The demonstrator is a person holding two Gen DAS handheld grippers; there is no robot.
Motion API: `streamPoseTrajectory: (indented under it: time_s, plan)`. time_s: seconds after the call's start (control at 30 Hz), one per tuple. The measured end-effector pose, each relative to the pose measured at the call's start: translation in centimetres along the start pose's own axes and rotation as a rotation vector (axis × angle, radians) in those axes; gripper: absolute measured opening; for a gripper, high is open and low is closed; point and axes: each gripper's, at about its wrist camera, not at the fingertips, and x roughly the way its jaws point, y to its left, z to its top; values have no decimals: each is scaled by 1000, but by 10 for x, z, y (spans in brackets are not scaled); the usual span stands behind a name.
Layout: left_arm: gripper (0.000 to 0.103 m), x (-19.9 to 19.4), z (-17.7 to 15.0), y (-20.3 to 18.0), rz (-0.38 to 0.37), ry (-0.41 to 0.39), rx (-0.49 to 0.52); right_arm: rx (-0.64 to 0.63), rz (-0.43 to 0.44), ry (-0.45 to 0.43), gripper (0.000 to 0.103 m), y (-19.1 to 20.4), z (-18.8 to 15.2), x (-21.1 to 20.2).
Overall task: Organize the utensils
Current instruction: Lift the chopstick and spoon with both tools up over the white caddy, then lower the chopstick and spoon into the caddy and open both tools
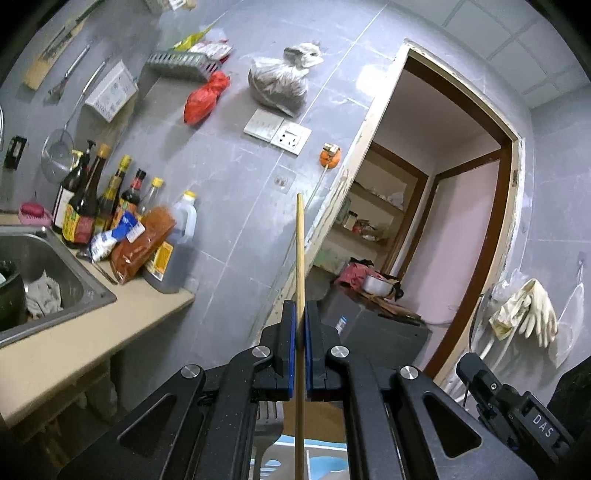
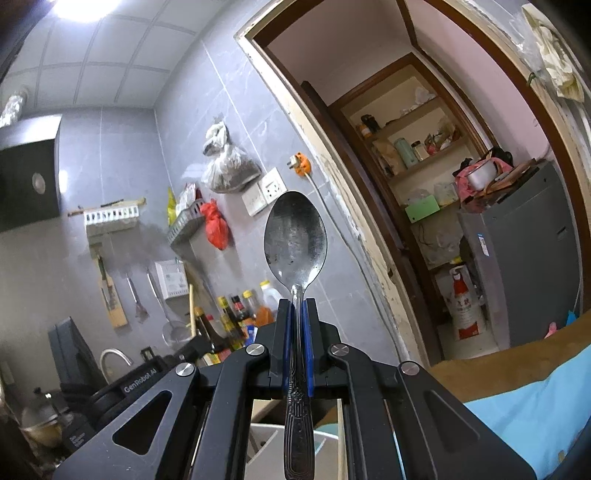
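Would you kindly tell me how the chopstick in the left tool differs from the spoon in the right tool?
The chopstick is a thin, straight stick of pale wood, while the spoon is metal with a broad oval bowl. The chopstick is plain and smooth; the spoon has an embossed pattern along its handle and a scuffed, spotted bowl. Both are clamped between blue pads, the chopstick in the left tool and the spoon in the right tool, each sticking out forward beyond the fingertips.

Grey tiled walls (image 1: 229, 192) enclose a small kitchen with a panelled white ceiling (image 2: 110, 55) and a bright ceiling light (image 2: 79, 5). A beige counter (image 1: 74, 343) carries a steel sink (image 1: 55, 280). A worn doorway (image 1: 461, 206) opens onto pink walls (image 1: 461, 229) and wooden shelves (image 2: 410, 155).
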Motion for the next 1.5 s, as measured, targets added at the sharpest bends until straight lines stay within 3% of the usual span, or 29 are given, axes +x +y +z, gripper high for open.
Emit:
streamPoseTrajectory:
  time_s: [0.3, 0.77, 1.1, 1.3, 1.4, 1.47, 1.5]
  plan:
    - [2, -10, -27, -19, 21, -115, 171, -42, -12, 19, 4, 4, -15, 3]
    - [2, -7, -57, -19, 55, -132, 289, -32, -3, 37, 5, -2, -24, 7]
    - [2, -11, -67, -14, 43, -57, 294, -51, -11, 74, 7, -2, -28, 0]
    - [3, -10, -61, -11, -5, 78, 265, -75, -21, 103, 8, 1, -26, -4]
    - [12, -12, -56, -9, -28, 135, 241, -76, -26, 104, 9, 2, -23, -6]
    - [31, -15, -53, -8, -35, 152, 222, -80, -31, 103, 13, 4, -20, -9]
    - [33, -17, -52, -8, -40, 154, 208, -82, -33, 100, 19, 4, -18, -12]
